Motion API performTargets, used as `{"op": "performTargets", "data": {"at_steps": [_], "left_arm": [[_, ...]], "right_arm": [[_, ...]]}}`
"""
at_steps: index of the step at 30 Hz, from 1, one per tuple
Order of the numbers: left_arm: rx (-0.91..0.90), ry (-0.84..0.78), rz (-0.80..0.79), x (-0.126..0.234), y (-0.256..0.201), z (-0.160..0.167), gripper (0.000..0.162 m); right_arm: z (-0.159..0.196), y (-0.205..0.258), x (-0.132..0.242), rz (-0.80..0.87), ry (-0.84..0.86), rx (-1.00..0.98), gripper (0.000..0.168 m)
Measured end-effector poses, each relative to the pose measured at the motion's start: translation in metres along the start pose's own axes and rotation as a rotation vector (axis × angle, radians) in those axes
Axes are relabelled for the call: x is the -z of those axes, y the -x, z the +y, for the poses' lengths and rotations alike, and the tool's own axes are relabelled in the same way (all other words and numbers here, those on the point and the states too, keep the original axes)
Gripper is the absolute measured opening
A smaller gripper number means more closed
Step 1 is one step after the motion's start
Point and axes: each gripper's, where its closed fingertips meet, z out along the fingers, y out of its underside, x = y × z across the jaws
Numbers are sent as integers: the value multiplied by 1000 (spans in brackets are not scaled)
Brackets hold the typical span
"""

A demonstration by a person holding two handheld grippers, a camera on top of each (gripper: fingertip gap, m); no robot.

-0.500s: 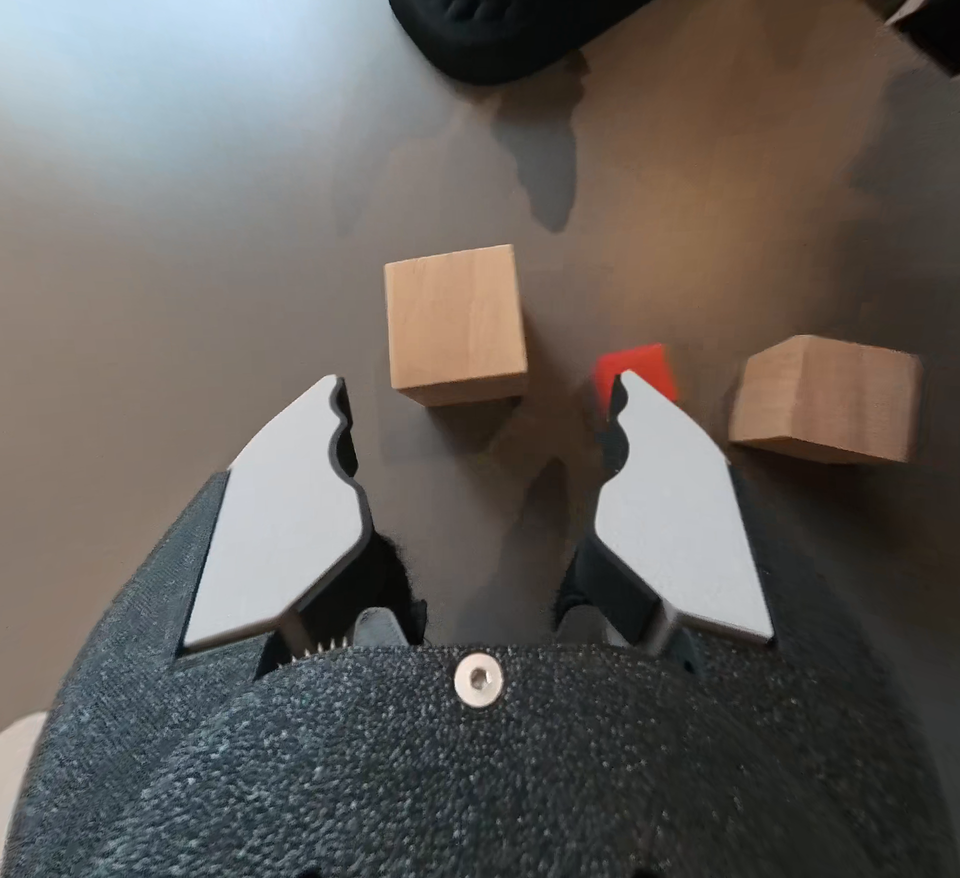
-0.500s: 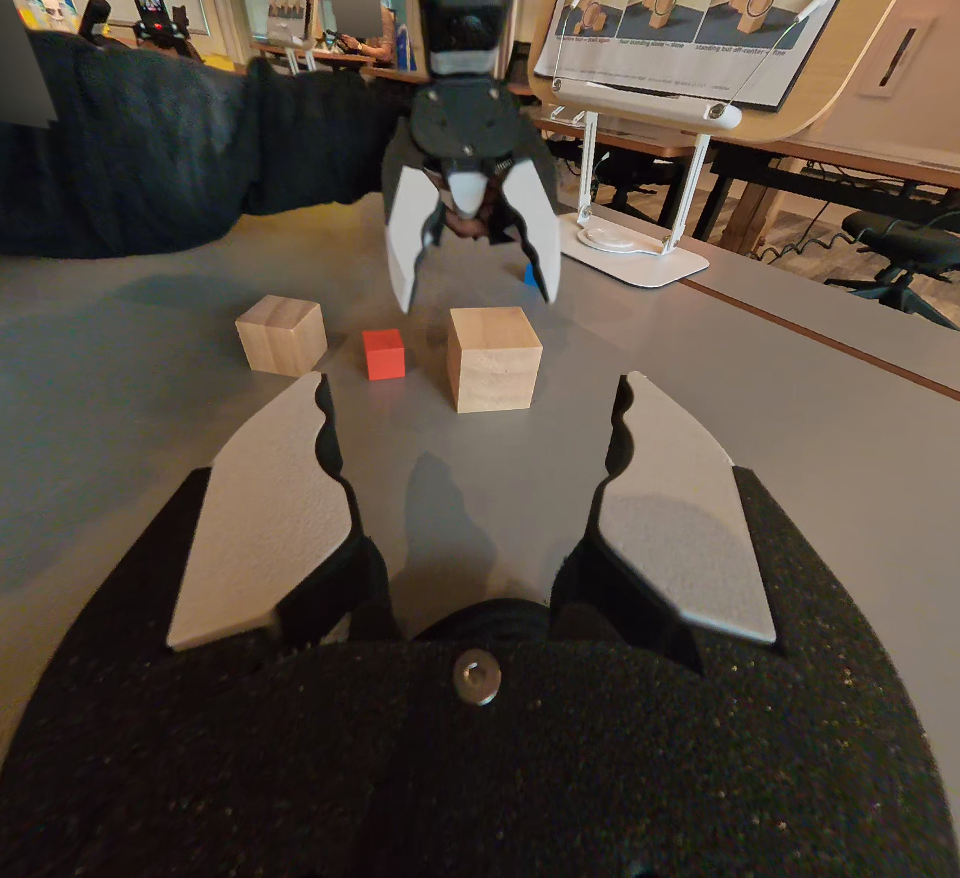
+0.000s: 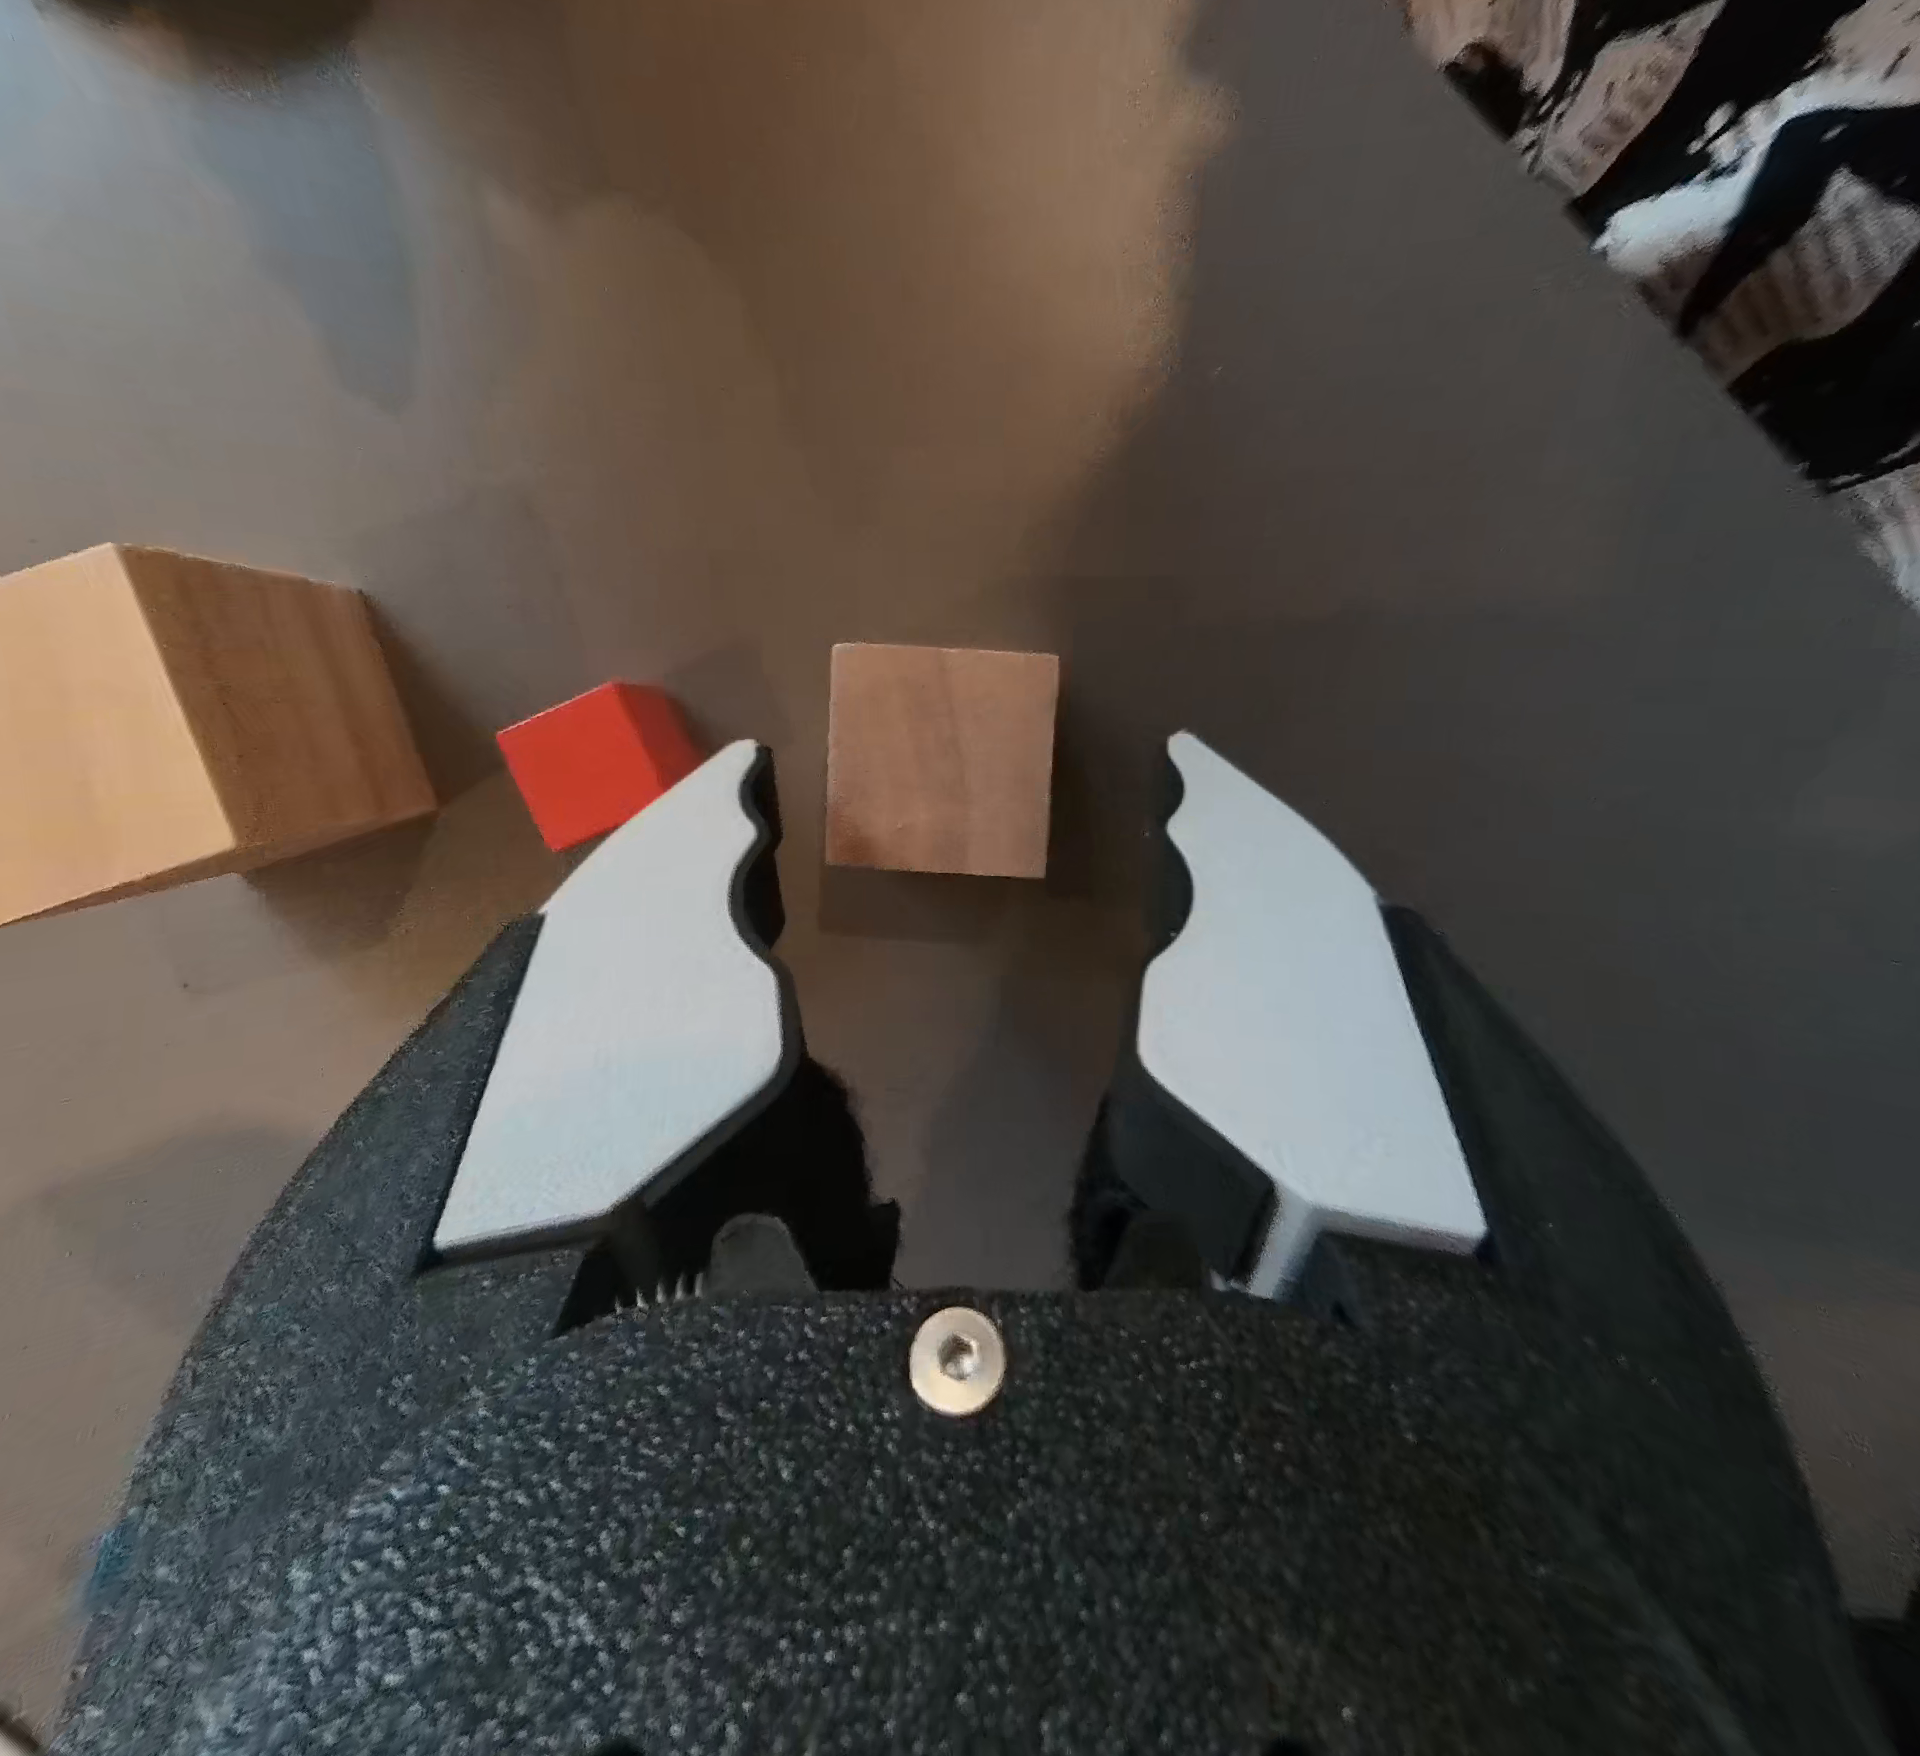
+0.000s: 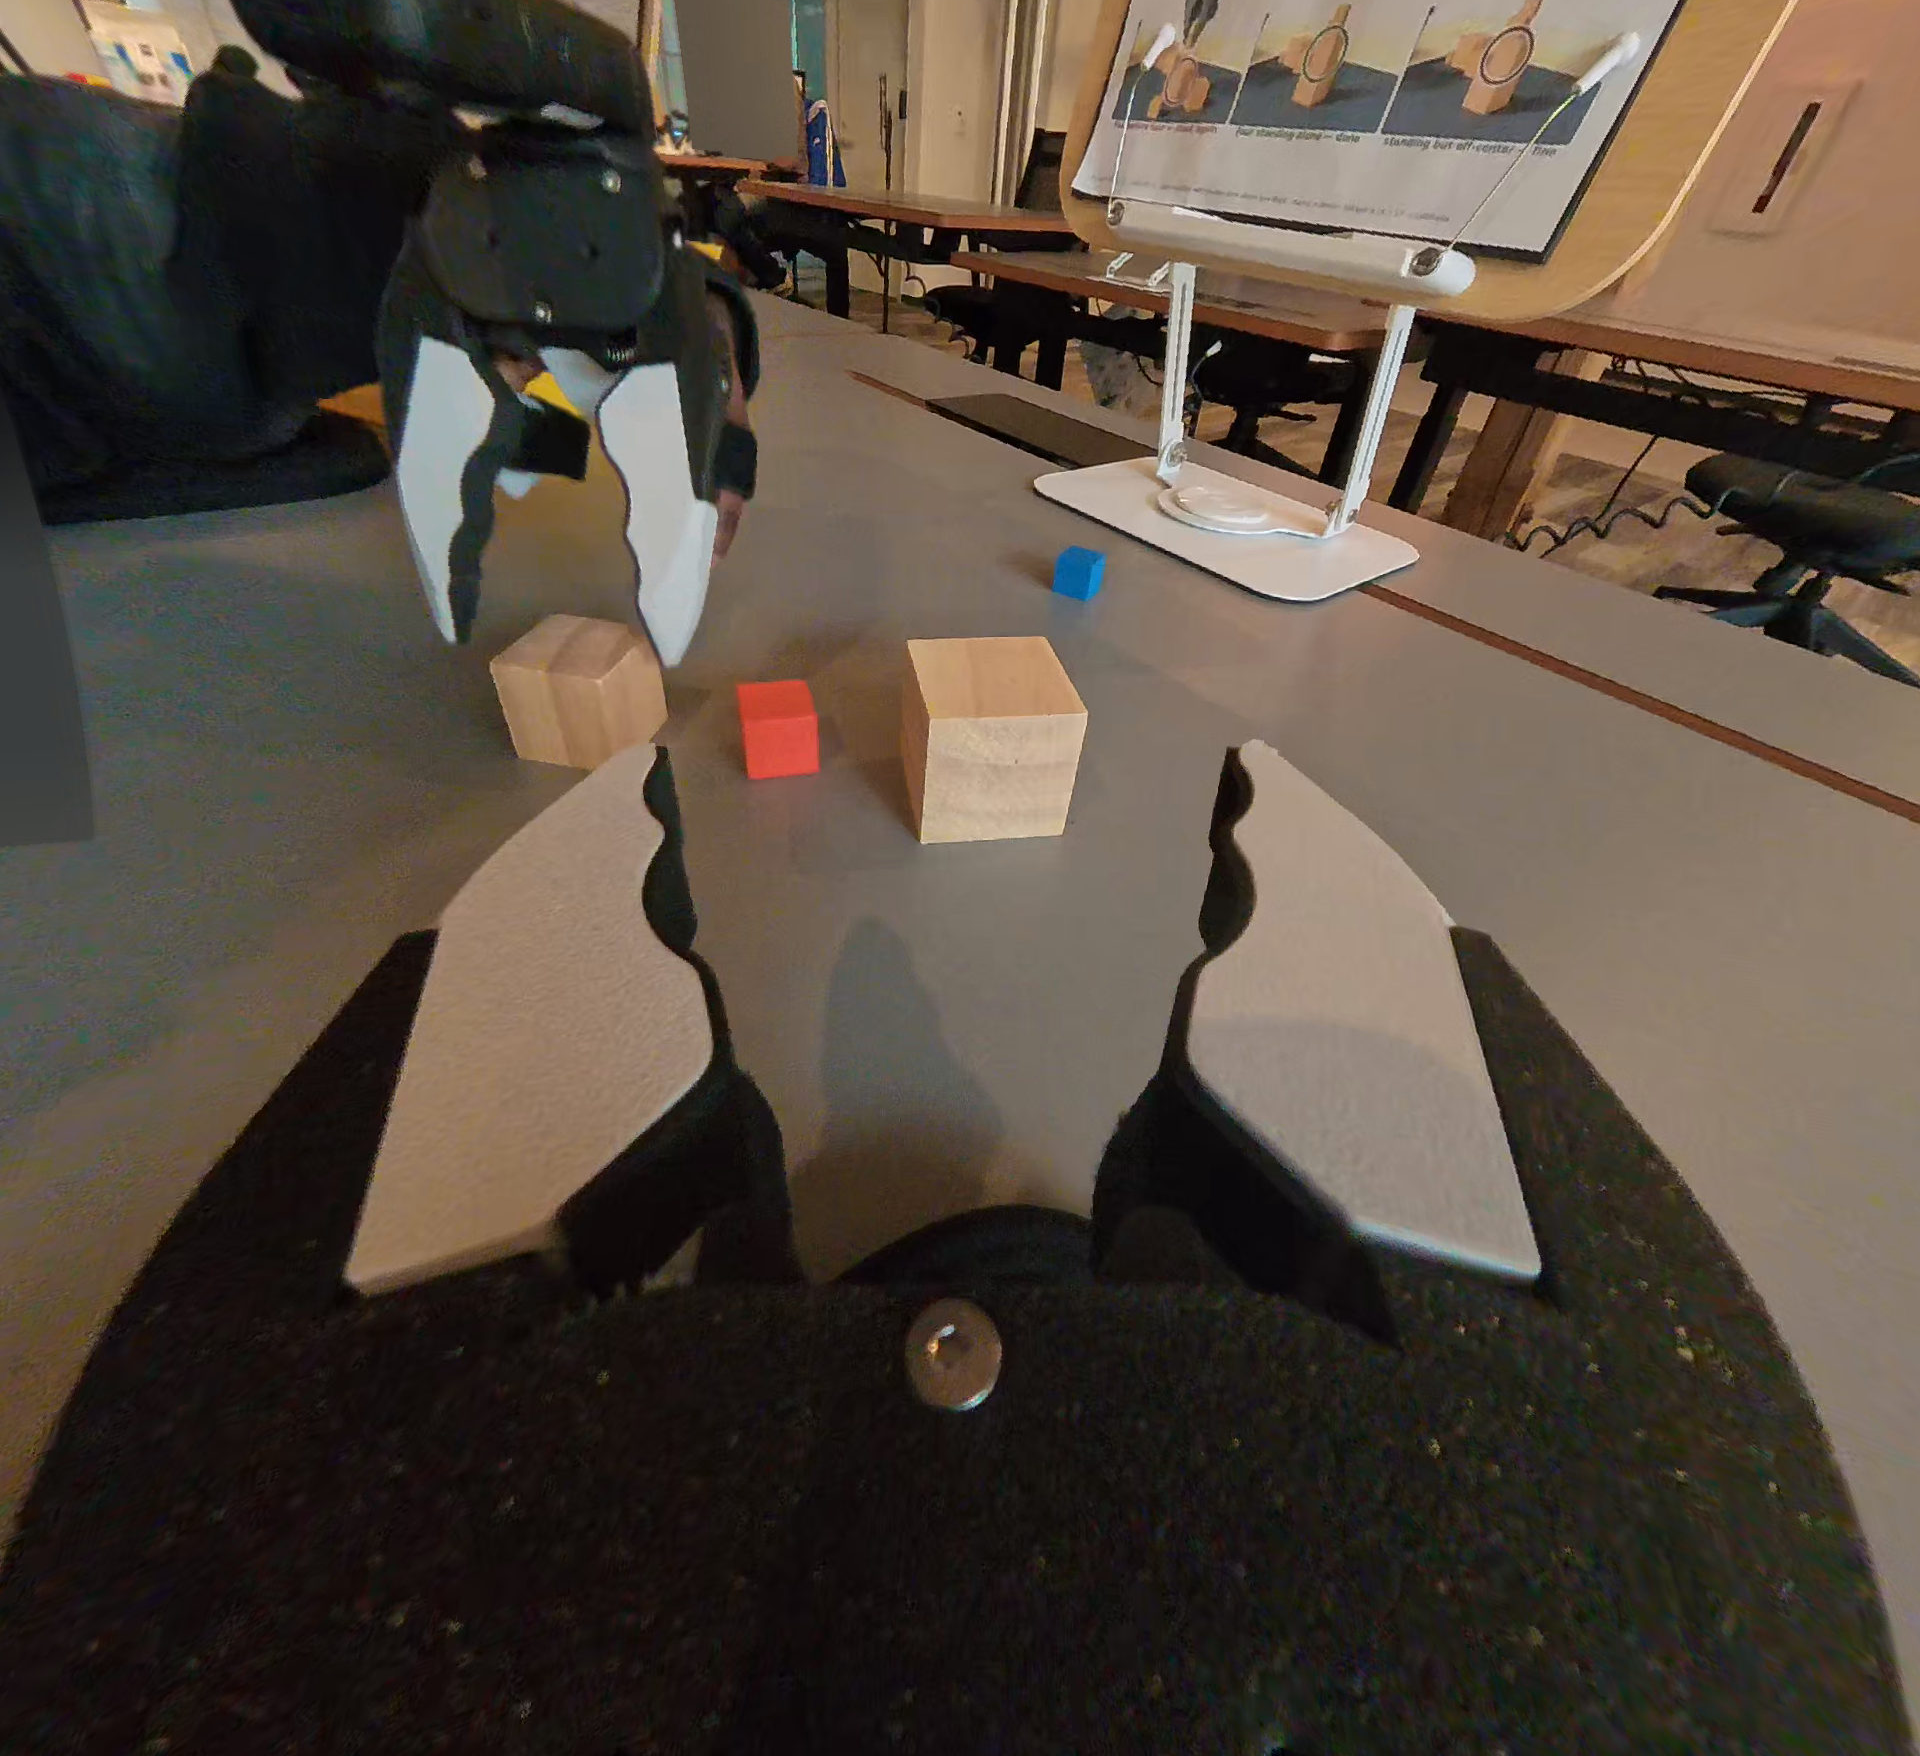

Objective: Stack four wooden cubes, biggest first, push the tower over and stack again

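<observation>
My left gripper [image 3: 966,750] hangs spread and empty above the medium cube [image 3: 940,761] at frame centre, largest cube [image 3: 187,730] far left, so I should descend squarely, straddle it and close evenly; my right gripper [image 4: 940,761] sits wide, holding and touching nothing.

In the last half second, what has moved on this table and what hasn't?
The left gripper swung sideways, from above the big wooden cube to above the smaller wooden cube, jaws open, holding nothing. The right gripper stayed open and idle. The red cube, the blue cube and both wooden cubes kept their places.
</observation>
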Motion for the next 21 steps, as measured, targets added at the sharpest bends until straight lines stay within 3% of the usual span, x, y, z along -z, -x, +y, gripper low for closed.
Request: {"op": "performTargets", "data": {"at_steps": [3, 9, 14, 21], "left_arm": [[-32, 53, -15, -9, 2, 8, 43], [-20, 36, -45, 30, 17, -7, 43], [34, 9, -125, 74, 70, -27, 43], [138, 125, -186, 58, 137, -17, 43]], "right_arm": [[0, 0, 0, 0, -3, -4, 97], [-3, -1, 2, 3, -23, -9, 95], [-2, -2, 2, 2, -18, -15, 95], [-2, -2, 2, 0, -13, -20, 95]]}}
